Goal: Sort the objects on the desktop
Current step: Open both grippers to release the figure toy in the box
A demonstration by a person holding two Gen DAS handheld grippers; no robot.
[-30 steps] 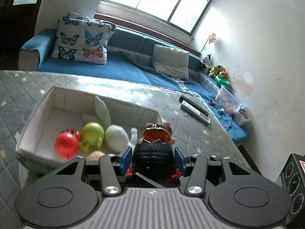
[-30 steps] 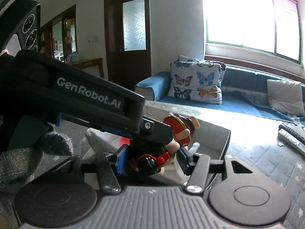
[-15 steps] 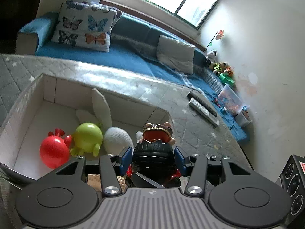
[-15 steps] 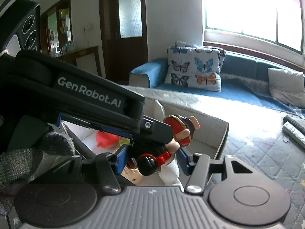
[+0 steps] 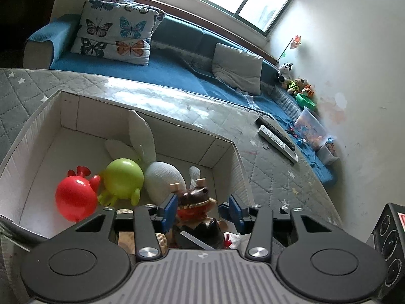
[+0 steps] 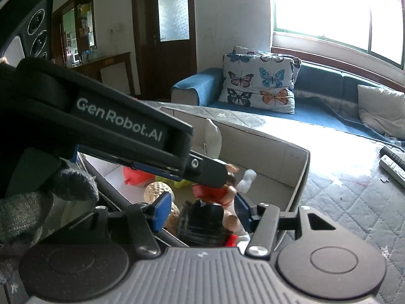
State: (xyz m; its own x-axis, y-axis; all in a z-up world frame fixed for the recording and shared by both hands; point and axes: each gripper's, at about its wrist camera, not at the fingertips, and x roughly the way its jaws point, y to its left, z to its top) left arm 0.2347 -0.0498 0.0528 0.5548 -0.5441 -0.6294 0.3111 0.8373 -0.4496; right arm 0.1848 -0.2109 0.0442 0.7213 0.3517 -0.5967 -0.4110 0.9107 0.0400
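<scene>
Inside the white box (image 5: 45,116), from the left of the frame toward its middle, lie a red toy (image 5: 76,200), a green toy (image 5: 124,178) and a white plush (image 5: 164,179). At lower centre the figurine (image 5: 195,202) sits inside your left gripper (image 5: 201,207), whose jaws are closing but not yet pressing on it. Your right gripper (image 6: 202,211) grips the figurine at a middling width.

One cardboard box (image 5: 30,129); inside: one red ball toy (image 5: 74,198), one green ball toy (image 5: 124,178), one white plush (image 5: 163,183), one figurine (image 5: 196,207). Two remotes (image 5: 277,139) near tabletop's far edge.
</scene>
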